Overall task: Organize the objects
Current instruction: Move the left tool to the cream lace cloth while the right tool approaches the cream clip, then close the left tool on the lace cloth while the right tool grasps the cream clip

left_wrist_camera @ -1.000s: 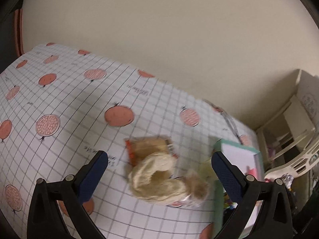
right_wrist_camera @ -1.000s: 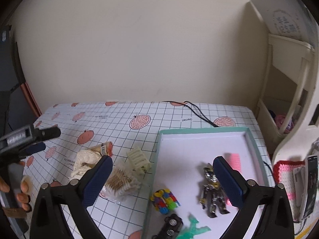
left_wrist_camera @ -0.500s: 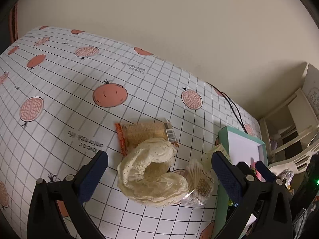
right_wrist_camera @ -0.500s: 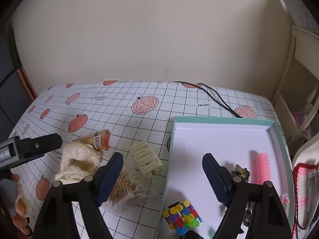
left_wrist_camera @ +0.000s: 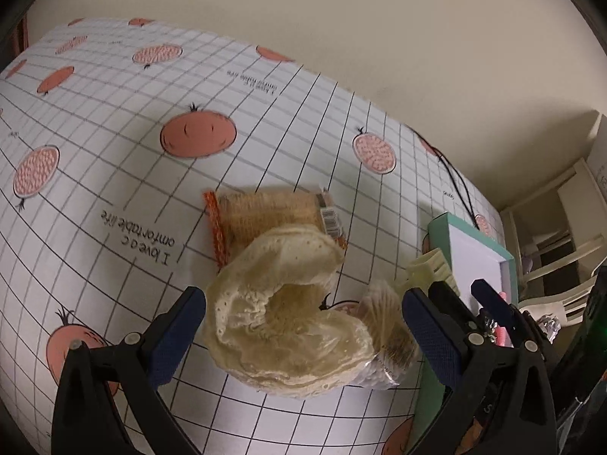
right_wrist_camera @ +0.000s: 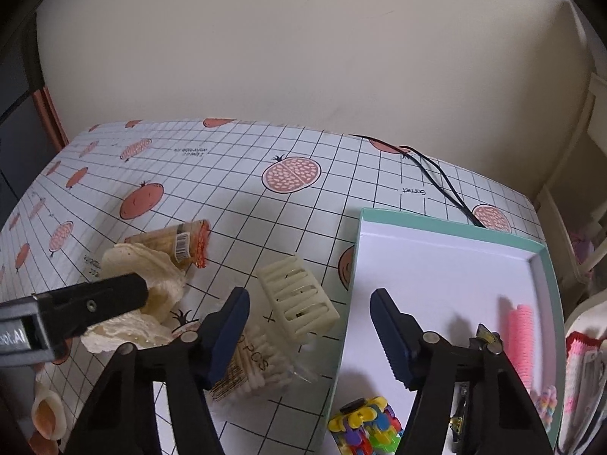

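Two grippers work over a table (right_wrist_camera: pixel 235 174) covered in a grid-and-pomegranate cloth. Seen from its own wrist camera, the left gripper (left_wrist_camera: pixel 303 318) has its blue-padded fingers spread wide, one at about 8 o'clock and one at about 4 o'clock in the frame, bracketing a cream lace cloth (left_wrist_camera: pixel 284 322) that lies crumpled on the table between them; whether the pads touch it cannot be told. At 12 o'clock of that cloth, partly under it, lies a tan roll with an orange mesh end and a barcode label (left_wrist_camera: pixel 265 216). At 3 o'clock of the cloth sits a clear pack of cotton swabs (left_wrist_camera: pixel 387 341). In the right wrist view the right gripper (right_wrist_camera: pixel 309 331) also has its fingers parted, holding nothing, hovering near the table with a cream hair claw clip (right_wrist_camera: pixel 297 297) between and just beyond the tips, and the swab pack under the left finger. At 3 o'clock of the clip stands a shallow teal-rimmed tray (right_wrist_camera: pixel 447 227) with a white floor, holding a pink comb-like piece (right_wrist_camera: pixel 518 337) and a multicoloured block toy (right_wrist_camera: pixel 366 430) near its 6 o'clock edge. A black cable (right_wrist_camera: pixel 436 174) runs across the table at 12 o'clock of the tray.
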`<state>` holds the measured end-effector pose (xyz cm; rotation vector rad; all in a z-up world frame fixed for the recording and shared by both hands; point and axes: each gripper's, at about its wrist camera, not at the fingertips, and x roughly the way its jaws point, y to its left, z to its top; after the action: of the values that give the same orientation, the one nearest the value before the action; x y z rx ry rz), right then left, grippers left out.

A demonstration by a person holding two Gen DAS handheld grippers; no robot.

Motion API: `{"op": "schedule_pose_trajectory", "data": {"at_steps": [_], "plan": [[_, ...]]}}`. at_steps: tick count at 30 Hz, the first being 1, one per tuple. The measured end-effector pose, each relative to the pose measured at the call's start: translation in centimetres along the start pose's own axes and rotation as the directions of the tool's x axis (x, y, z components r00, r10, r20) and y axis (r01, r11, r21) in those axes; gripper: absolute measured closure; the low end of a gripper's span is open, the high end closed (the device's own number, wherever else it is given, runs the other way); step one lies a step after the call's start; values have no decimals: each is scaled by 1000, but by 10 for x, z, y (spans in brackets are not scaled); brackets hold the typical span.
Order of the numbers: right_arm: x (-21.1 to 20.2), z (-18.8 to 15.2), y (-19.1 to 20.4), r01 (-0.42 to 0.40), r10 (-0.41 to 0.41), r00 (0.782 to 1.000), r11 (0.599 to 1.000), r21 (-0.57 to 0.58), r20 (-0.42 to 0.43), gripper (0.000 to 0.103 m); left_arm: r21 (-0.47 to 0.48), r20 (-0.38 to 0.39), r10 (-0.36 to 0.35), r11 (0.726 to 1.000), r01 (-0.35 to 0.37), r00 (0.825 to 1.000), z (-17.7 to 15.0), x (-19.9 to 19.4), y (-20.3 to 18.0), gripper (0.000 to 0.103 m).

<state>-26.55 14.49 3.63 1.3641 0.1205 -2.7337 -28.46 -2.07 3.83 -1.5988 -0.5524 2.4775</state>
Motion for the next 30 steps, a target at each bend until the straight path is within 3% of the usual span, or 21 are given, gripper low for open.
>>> {"op": "schedule_pose_trajectory", "data": {"at_steps": [11,19,30], "plan": [[15,-3,1,17,-17,999,1000,-8,-30,50,-9,-26,10,1000,-10,1000,-5,12,5,2],[15,-3,0,37,-38,999,999,-26,-24,57,-11,-46,21,1000,-22,999,-6,21,6,15],[4,-1,14,43,-44,999,994,-102,0,57,-18,-41,27,999,-27,999,-7,23,7,19]]}}
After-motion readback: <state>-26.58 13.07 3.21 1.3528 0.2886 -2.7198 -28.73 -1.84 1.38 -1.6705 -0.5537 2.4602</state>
